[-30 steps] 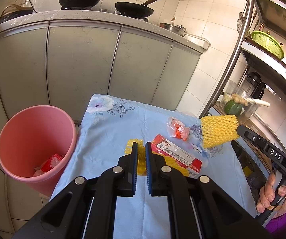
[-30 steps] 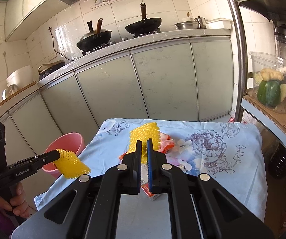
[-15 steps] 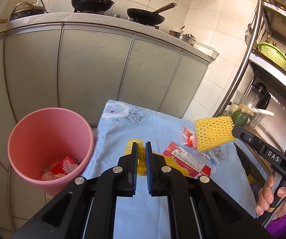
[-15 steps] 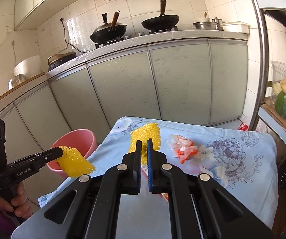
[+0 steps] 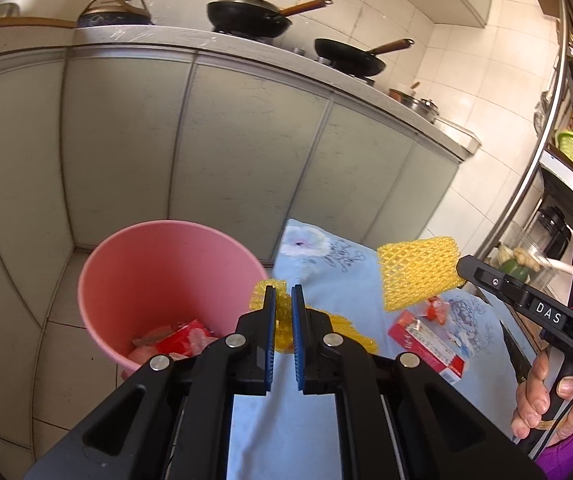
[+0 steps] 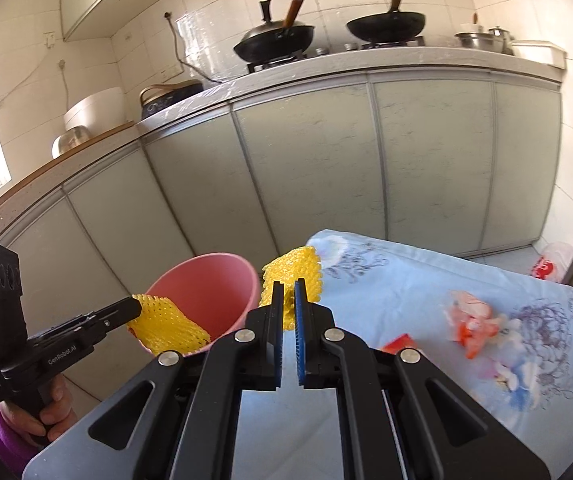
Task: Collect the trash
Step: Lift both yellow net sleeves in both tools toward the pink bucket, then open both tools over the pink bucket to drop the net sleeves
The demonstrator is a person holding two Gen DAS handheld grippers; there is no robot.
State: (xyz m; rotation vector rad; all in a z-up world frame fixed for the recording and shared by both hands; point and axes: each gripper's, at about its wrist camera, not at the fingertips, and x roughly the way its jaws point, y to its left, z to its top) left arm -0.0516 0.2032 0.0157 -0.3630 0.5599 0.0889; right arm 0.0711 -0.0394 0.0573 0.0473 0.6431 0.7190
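Two pieces of yellow foam fruit netting, each clamped in a hand-held gripper. The left net [image 5: 276,320] is pinched between the blue pads of the left gripper [image 5: 282,316], whose jaws stand nearly together on the thin mesh; seen from the right wrist, this net [image 6: 166,326] hangs from the gripper's tip in front of the near rim of the pink bin [image 6: 210,292]. The right net [image 6: 292,276] is likewise grasped by the right gripper [image 6: 289,312], jaws closed on it; from the left wrist it [image 5: 418,272] hangs in the air above the cloth-covered table [image 5: 346,280], over its right half.

Both tools slope downward and point toward the cabinet fronts. The left hand [image 6: 42,412], in a purple sleeve, wraps the pistol handle low at the view's left edge; the right hand [image 5: 546,396] grips its handle with fingers curled round the front, beyond the table's right edge.

The bin stands on the tiled floor against the table's left edge and holds red and clear wrappers [image 5: 182,338]. On the cloth toward the right edge lie a red carton [image 5: 426,340] and a crumpled red-and-clear wrapper [image 6: 474,324]. Behind, two black woks [image 5: 246,18] sit on the counter hob.
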